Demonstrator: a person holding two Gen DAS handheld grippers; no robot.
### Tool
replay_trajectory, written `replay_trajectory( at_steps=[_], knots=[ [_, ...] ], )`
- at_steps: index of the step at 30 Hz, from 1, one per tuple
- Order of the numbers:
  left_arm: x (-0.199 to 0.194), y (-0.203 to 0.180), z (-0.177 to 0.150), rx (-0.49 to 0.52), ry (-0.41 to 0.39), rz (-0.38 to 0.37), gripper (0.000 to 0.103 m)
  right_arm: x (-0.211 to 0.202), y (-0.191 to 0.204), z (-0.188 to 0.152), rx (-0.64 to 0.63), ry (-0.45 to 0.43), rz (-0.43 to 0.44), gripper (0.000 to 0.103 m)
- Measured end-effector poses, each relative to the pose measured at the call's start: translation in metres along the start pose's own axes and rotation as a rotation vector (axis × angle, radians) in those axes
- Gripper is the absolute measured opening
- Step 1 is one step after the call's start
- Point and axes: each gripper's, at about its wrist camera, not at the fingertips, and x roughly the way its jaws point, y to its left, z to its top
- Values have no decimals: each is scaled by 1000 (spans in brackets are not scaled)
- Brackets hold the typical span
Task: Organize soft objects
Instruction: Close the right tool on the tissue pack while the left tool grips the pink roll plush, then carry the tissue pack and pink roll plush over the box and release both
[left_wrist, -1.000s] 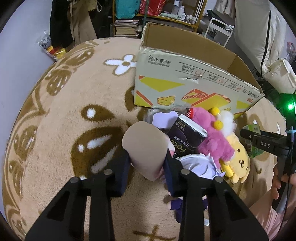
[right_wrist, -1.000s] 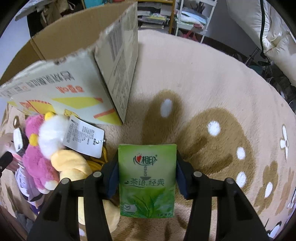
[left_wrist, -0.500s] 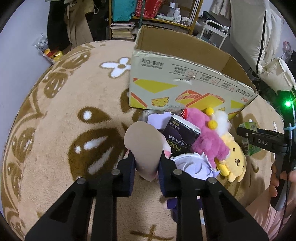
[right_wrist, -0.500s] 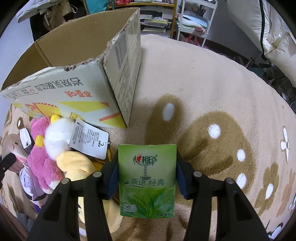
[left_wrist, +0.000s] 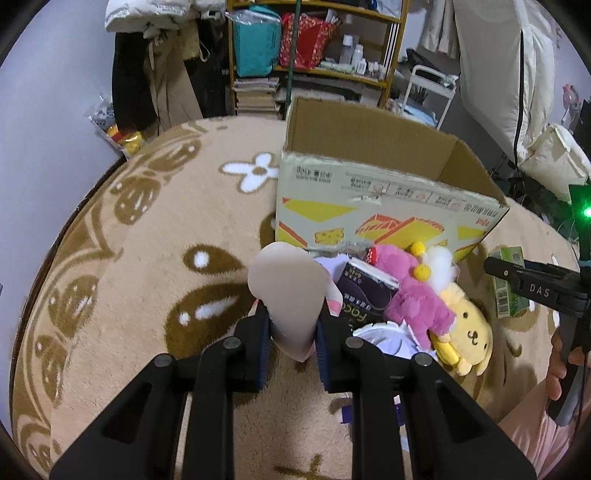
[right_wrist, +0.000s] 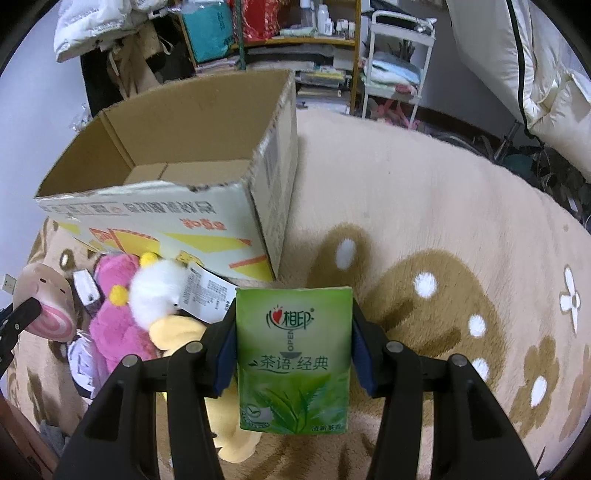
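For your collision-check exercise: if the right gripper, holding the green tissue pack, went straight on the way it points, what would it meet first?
Probably the cardboard box: its near corner stands just beyond the right gripper and green tissue pack. Depth is unclear; it might pass just right of it.

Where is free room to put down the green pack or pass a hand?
The box shows a bare floor inside. The rug is bare right of the box, and also left of it. In front of the box it is crowded: pink plush, yellow plush, dark pack.

"心相印" on green tissue pack (right_wrist: 293, 360)
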Motion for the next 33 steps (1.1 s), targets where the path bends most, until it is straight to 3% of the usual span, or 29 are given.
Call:
replay_trajectory(
  at_steps=[5, 9, 17, 33],
  knots=[
    [-17, 3, 2, -16, -84, 0, 20, -13, 1, 1, 6, -54, 8, 55],
    [-35, 2, 3, -3, -180, 44, 20, -27, -3, 0, 49, -93, 63, 55],
    [-71, -7, 6, 50, -329, 106, 20, -62, 2, 0, 27, -231, 78, 55],
    [-114, -23, 45, 112, -516, 106, 20, -113, 31, 17, -70, -444, 66, 55]
  ],
)
